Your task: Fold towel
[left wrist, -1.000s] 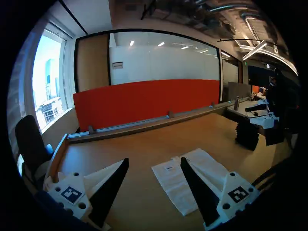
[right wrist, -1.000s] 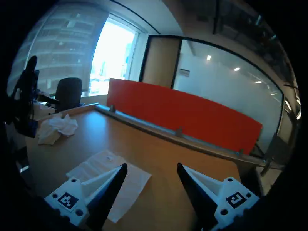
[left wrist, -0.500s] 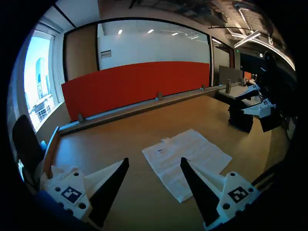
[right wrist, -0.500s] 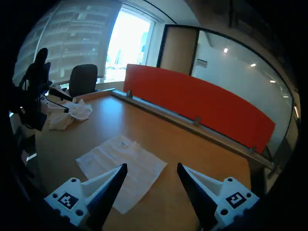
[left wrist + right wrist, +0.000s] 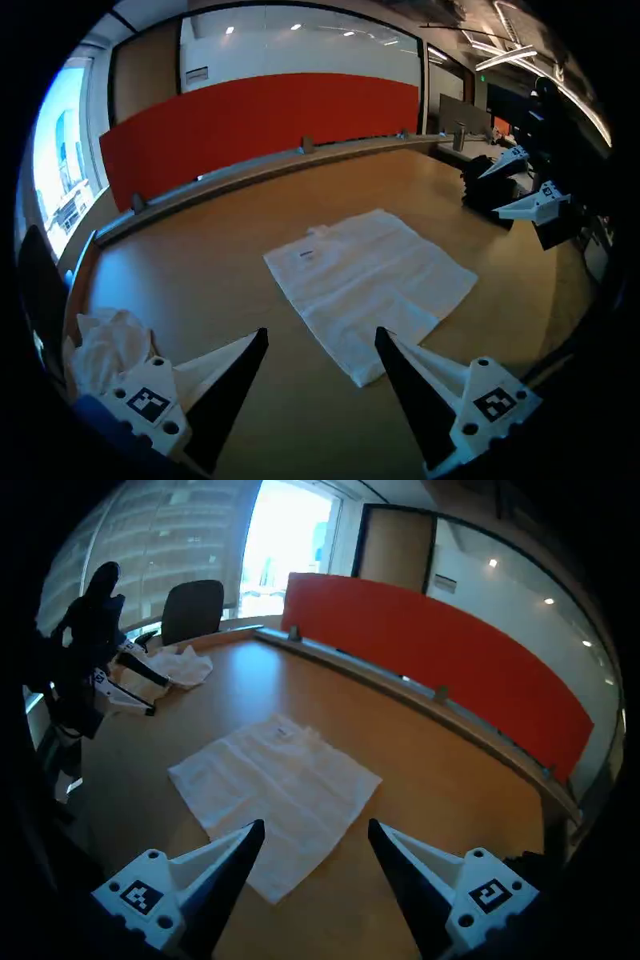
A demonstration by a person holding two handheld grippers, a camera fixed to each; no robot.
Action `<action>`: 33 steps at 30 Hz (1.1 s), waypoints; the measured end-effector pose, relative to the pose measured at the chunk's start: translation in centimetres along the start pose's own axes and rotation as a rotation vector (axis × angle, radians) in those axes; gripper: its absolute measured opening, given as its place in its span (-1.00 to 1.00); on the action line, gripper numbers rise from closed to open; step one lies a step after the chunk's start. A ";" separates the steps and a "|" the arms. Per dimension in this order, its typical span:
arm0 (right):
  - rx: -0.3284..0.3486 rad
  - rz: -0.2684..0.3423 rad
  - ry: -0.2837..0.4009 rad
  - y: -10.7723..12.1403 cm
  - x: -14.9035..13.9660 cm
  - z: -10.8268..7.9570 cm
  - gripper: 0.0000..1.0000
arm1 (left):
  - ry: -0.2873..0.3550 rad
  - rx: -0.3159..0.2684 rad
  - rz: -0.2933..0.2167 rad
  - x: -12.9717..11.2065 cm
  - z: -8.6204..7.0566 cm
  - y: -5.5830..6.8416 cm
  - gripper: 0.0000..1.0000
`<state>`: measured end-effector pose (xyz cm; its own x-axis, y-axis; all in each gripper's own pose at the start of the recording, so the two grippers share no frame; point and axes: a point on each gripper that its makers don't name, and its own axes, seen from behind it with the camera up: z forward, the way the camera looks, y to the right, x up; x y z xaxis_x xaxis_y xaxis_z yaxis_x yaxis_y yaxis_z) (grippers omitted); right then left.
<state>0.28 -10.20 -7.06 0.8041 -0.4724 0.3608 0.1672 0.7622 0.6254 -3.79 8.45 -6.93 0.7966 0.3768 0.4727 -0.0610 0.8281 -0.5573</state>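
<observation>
Left gripper (image 5: 320, 330) dipped; towel (image 5: 368, 276) lies just beyond its fingers (image 5: 232, 384).

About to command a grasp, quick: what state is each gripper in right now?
Left gripper: open, holding nothing.
Right gripper: open, holding nothing; the towel lies ungrasped.

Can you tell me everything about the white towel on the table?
The white towel lies spread out flat on the wooden table. It is roughly rectangular, with faint crease lines and slightly wavy edges, and looks like thin, soft cloth. A small tag sits near one edge. The left gripper and right gripper hang open near it, not touching it.
</observation>
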 end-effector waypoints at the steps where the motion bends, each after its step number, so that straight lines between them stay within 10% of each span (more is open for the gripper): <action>1: 0.006 -0.003 -0.009 -0.2 -0.5 0.2 1.00 | -0.012 -0.006 0.001 -0.5 0.3 0.2 0.99; 33: 0.133 -0.010 -0.208 -4.2 -10.7 4.0 1.00 | -0.246 -0.125 0.021 -9.3 6.3 4.3 0.99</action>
<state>-11.29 -10.12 -10.70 0.6656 -0.5714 0.4801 0.0873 0.6985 0.7102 -15.21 11.15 -9.46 0.6251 0.4953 0.6032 0.0113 0.7670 -0.6415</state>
